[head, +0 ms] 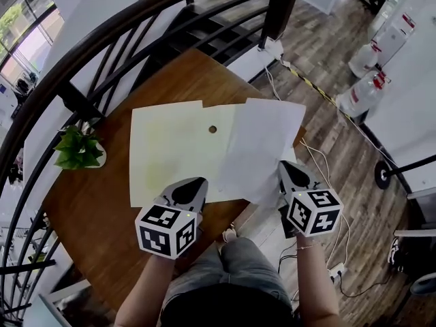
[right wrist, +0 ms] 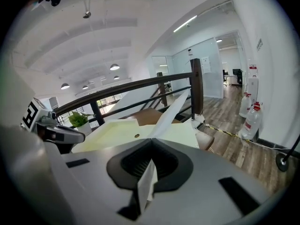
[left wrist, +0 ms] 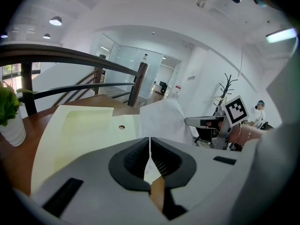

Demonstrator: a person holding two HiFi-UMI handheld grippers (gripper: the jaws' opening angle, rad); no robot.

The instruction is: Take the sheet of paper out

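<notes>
A pale yellow envelope (head: 174, 152) with a small round clasp (head: 212, 129) lies flat on the round wooden table (head: 102, 216). A white sheet of paper (head: 267, 142) sticks out of its right end, lifted and curling past the table's edge. My left gripper (head: 193, 184) is shut on the envelope's near edge (left wrist: 149, 165). At the right, my right gripper (head: 287, 170) is shut on the white sheet's near corner (right wrist: 146, 182). In the right gripper view the sheet (right wrist: 171, 111) rises away from the jaws as a tilted fold above the envelope (right wrist: 117, 130).
A small potted plant (head: 79, 149) stands at the table's left edge. A dark curved railing (head: 102, 39) wraps the far side, with stairs behind it. Water bottles (head: 361, 94) and cables (head: 320, 162) are on the wooden floor to the right.
</notes>
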